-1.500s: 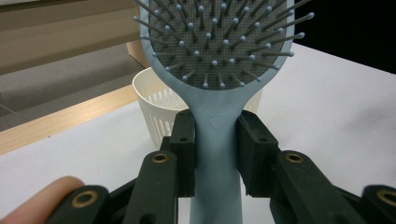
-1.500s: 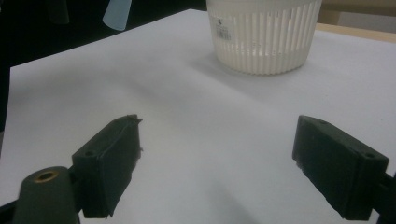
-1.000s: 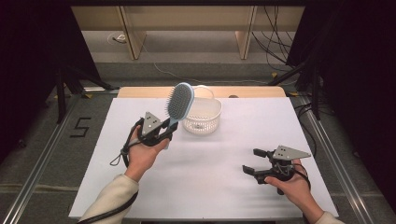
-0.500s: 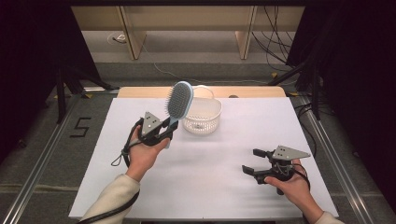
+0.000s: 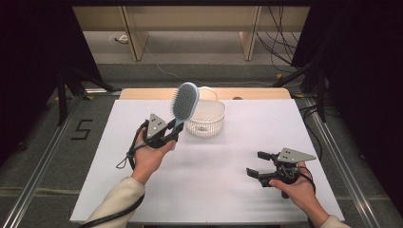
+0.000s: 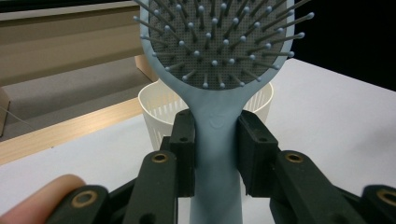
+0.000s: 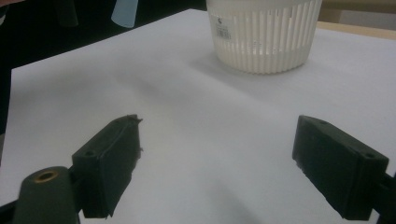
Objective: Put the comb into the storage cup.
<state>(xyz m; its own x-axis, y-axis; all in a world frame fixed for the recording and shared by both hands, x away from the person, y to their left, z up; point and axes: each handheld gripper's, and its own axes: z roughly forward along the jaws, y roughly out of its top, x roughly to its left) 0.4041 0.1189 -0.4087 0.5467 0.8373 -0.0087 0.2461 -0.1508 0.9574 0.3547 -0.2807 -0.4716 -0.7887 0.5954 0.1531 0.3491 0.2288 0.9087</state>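
Two tools: my left tool [image 5: 172,134] clamps the light, stiff hairbrush [image 6: 219,70] by its neck beside the basket [image 5: 206,118]; right tool [image 5: 262,164] gapes empty.

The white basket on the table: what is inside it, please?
In the high view the white basket looks empty where its inside shows. The hairbrush, held up by the left gripper, covers its left part, so that part cannot be checked.
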